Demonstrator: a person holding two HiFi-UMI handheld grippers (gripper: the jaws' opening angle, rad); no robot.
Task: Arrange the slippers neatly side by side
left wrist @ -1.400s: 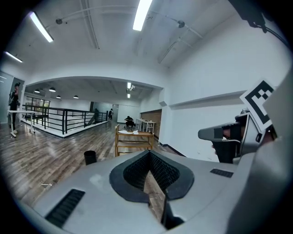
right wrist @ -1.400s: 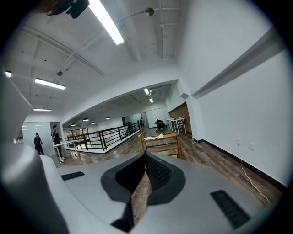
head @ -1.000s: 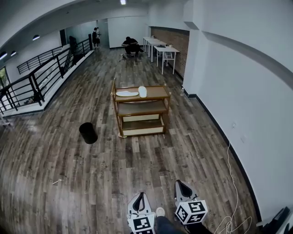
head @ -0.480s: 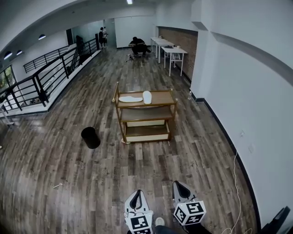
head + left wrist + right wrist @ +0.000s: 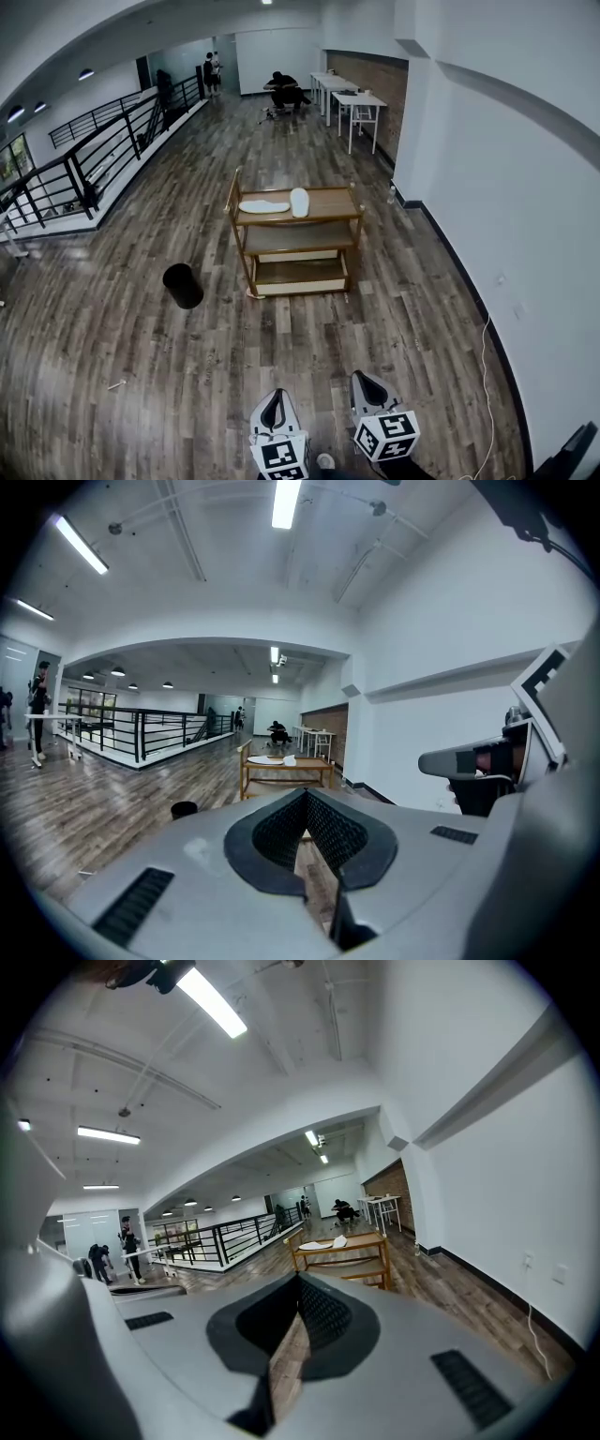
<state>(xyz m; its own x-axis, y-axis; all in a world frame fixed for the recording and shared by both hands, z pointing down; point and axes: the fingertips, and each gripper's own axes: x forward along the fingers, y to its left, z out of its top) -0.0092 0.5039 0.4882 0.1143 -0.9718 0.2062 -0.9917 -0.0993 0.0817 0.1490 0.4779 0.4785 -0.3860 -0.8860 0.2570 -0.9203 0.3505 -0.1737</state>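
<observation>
Two white slippers lie on the top shelf of a wooden three-shelf cart [image 5: 295, 239] in the middle of the room. One slipper [image 5: 263, 206] lies crosswise on the left; the other slipper [image 5: 299, 202] lies lengthwise to its right, close beside it. Both also show far off: the crosswise slipper [image 5: 267, 759] [image 5: 316, 1245] and the lengthwise slipper [image 5: 290, 759] [image 5: 340, 1240]. My left gripper [image 5: 275, 412] [image 5: 306, 808] and right gripper [image 5: 368, 392] [image 5: 300, 1283] hang low at the frame's bottom, far from the cart. Both are shut and hold nothing.
A black bin [image 5: 183, 286] stands on the wood floor left of the cart. A black railing [image 5: 84, 173] runs along the left, a white wall [image 5: 506, 187] along the right with a cable [image 5: 487, 375] at its foot. White tables [image 5: 352, 103] and a seated person [image 5: 284, 89] are far back.
The view has shifted a little, so the cart sits slightly lower and further right in the frame. Both grippers stay shut, low in the picture; the left has drifted slightly left.
</observation>
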